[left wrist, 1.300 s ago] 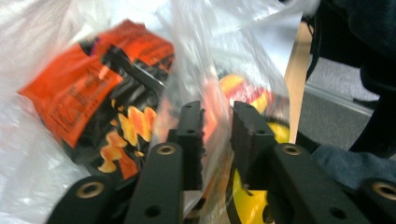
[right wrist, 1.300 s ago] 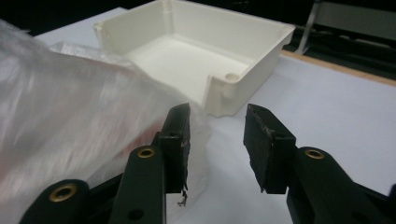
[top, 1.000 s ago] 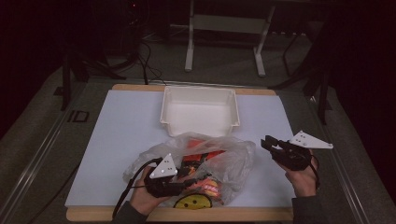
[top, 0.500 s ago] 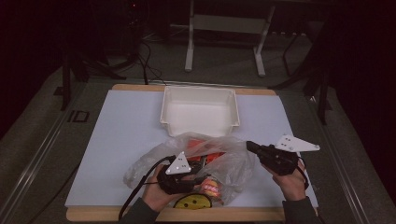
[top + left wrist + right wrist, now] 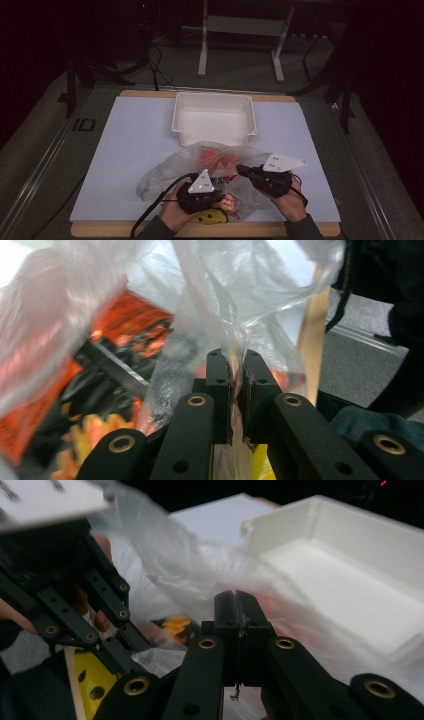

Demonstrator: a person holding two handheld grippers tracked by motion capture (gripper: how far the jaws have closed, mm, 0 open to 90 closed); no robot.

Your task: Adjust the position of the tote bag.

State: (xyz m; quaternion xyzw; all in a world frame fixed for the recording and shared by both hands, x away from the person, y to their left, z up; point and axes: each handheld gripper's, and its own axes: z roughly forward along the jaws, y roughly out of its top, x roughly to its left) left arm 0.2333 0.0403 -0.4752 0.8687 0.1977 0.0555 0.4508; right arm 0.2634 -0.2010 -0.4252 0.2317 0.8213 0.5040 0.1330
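Note:
A clear plastic bag (image 5: 200,160) holding orange and red snack packets (image 5: 215,159) lies crumpled on the white mat, in front of the bin. My left gripper (image 5: 221,194) is at the bag's near side. Its jaws have just been closing, and in the left gripper view (image 5: 237,371) they pinch a fold of the film (image 5: 235,315). My right gripper (image 5: 240,170) reaches in from the right. In the right gripper view (image 5: 235,606) its jaws are together with a sliver of film caught between them.
An empty white bin (image 5: 214,120) stands behind the bag and shows close at the right in the right gripper view (image 5: 350,575). A yellow packet (image 5: 212,217) lies by the mat's wooden front edge (image 5: 250,231). Bare mat (image 5: 135,135) spreads left of the bin.
The right gripper has come in leftward from the mat's right side to the bag and shut. The left gripper has shifted right along the bag's near side, and its jaws have closed.

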